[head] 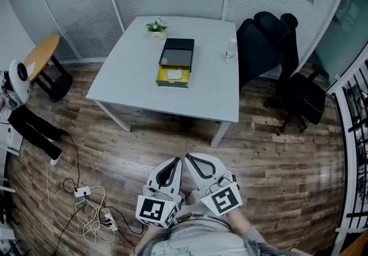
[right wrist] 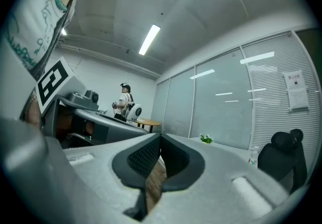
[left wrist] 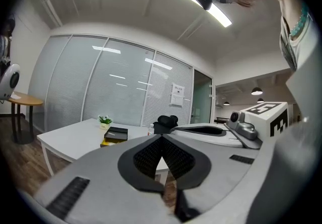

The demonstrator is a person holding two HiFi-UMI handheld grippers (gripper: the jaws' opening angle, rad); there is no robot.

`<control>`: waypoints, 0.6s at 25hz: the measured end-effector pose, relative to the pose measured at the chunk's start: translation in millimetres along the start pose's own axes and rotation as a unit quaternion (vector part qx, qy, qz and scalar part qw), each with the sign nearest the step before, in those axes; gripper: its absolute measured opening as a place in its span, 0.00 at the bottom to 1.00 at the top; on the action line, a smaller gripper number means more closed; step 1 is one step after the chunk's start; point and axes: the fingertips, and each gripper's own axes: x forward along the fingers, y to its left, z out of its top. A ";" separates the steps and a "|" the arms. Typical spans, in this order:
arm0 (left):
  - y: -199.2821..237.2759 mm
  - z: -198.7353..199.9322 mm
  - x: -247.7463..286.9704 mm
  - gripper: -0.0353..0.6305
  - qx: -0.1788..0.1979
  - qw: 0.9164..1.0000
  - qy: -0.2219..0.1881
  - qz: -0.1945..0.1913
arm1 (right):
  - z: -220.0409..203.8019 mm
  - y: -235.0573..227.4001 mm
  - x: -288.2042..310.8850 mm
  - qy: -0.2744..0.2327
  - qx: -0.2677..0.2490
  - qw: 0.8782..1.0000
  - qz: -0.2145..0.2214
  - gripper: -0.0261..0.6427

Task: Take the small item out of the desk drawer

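Note:
A small black drawer unit [head: 177, 53] stands on the white table [head: 132, 71], far ahead of both grippers. Its yellow drawer [head: 172, 76] is pulled out toward me, and a small pale item [head: 175, 74] lies inside. The unit also shows small in the left gripper view [left wrist: 115, 133]. My left gripper [head: 177, 161] and right gripper [head: 188, 157] are held side by side close to my body, over the wooden floor. Each is shut with nothing between its jaws, in the left gripper view [left wrist: 161, 137] and the right gripper view [right wrist: 160, 136].
A potted plant [head: 156, 26] stands at the table's far edge and a water bottle [head: 230, 52] near its right edge. Black office chairs [head: 287, 71] stand to the right of the table. A power strip with cables [head: 86, 203] lies on the floor at left. A person [right wrist: 125, 102] stands at the back.

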 end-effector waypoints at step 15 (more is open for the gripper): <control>57.5 17.8 75.4 0.05 -0.002 1.000 -0.006 -0.027 | -0.2 -64.6 67.6 -0.011 0.003 1.000 -0.026 0.04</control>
